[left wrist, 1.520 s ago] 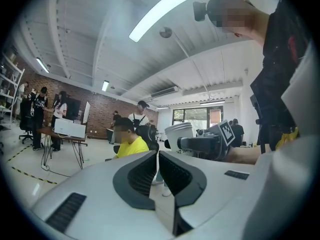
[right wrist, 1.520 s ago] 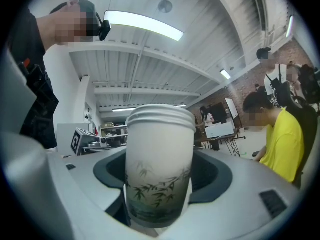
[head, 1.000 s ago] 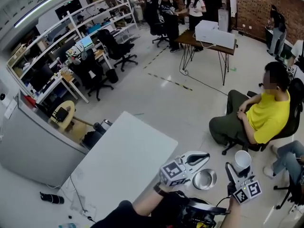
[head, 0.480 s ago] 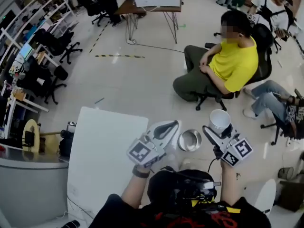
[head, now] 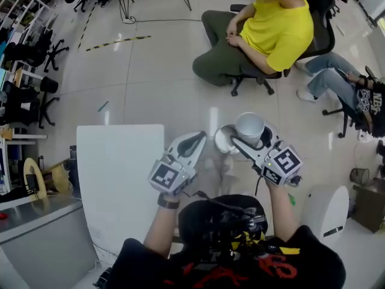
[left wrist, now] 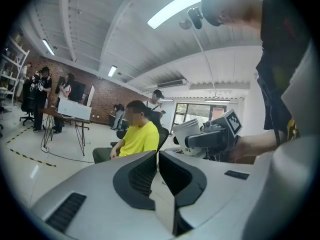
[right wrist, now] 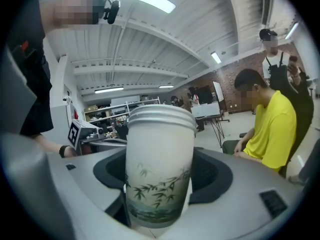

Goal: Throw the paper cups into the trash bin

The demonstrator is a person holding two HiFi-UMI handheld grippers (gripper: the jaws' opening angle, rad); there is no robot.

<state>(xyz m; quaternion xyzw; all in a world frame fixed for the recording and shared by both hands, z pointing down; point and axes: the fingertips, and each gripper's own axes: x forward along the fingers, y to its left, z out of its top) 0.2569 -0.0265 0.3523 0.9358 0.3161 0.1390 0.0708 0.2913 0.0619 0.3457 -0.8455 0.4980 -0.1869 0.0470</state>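
A white paper cup point(head: 249, 126) with a bamboo print point(right wrist: 159, 169) stands upright between the jaws of my right gripper point(head: 252, 142), which is shut on it. In the head view the cup hangs over the right rim of a round metal trash bin point(head: 221, 139) on the floor. My left gripper point(head: 197, 139) is shut with nothing in it, its tips point(left wrist: 158, 156) just left of the bin. From the left gripper view, the right gripper point(left wrist: 212, 136) and the cup point(left wrist: 187, 133) show close ahead.
A white table point(head: 120, 179) lies left of my left gripper. A person in a yellow shirt point(head: 274, 32) sits on an office chair beyond the bin. Another seated person's legs point(head: 337, 77) are at the right. A white rounded object point(head: 325, 212) stands at the lower right.
The head view has swung down and right. Both grippers have come forward; the cup, which was right of the metal bin, now sits over its right rim. Both jaws are unchanged.
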